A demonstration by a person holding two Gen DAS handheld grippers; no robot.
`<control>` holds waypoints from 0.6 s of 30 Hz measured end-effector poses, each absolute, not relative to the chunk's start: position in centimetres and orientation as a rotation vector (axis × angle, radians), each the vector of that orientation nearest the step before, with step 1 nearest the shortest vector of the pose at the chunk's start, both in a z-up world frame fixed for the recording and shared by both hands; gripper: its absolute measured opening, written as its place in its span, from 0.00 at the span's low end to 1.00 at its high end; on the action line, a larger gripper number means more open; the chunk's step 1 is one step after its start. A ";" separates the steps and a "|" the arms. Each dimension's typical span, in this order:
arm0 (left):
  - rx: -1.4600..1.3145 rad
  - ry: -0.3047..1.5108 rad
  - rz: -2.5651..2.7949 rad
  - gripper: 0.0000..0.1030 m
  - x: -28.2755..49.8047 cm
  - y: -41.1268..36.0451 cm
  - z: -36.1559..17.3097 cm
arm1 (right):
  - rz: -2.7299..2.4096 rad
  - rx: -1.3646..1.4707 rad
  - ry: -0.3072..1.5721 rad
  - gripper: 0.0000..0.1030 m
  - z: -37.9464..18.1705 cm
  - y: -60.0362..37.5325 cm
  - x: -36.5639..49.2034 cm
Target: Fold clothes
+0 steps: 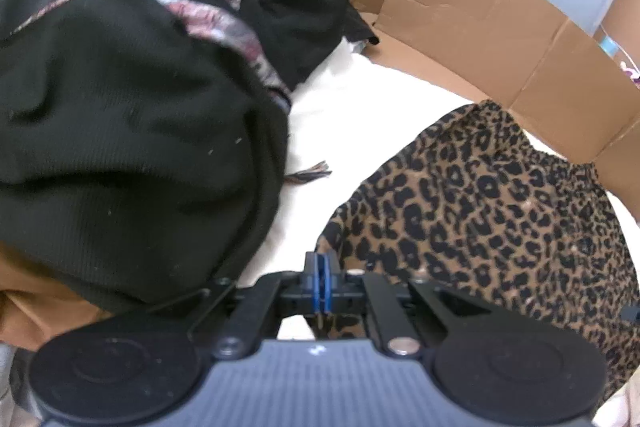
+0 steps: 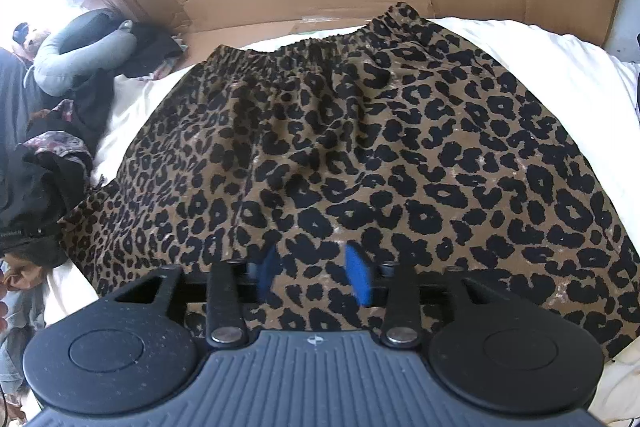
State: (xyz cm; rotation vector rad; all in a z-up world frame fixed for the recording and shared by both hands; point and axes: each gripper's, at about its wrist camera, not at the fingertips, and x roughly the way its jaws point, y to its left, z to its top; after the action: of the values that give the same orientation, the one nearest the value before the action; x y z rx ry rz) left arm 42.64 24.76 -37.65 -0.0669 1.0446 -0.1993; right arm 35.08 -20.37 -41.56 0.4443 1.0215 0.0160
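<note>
Now, through the left wrist I see my left gripper (image 1: 320,281) with its blue pads pressed together on the leopard-print skirt (image 1: 492,211) edge, while through the right wrist my right gripper (image 2: 316,277) stands spread above that skirt, which lies flat on the white sheet (image 2: 540,55).

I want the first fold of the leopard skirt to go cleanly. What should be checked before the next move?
1. Left gripper shut on the leopard skirt edge: ok.
2. Right gripper clamped on the skirt: not ok, jaws apart above the fabric.
3. Skirt spread flat on the white sheet: ok, slight wrinkles.
4. Elastic waistband lies at the far edge: ok.
5. Black garment pile clear of the skirt: cannot tell.
</note>
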 end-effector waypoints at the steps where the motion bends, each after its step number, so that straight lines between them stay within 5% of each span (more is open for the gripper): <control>1: -0.066 1.042 -0.206 0.03 42.7 24.2 -37.2 | 0.022 0.452 1.019 0.52 -41.6 -20.3 35.0; 8: -0.056 1.045 -0.307 0.03 44.2 19.7 -34.8 | 0.078 0.459 0.953 0.65 -40.6 -19.3 33.9; 18: -0.099 1.057 -0.424 0.02 43.9 16.5 -33.1 | 0.105 0.465 0.899 0.66 -39.4 -18.0 33.5</control>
State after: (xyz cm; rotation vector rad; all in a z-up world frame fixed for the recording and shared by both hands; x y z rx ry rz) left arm 43.88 16.53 -33.07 -0.0993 1.0566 -0.4240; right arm 33.49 -18.05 -39.37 0.4651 0.8989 0.1050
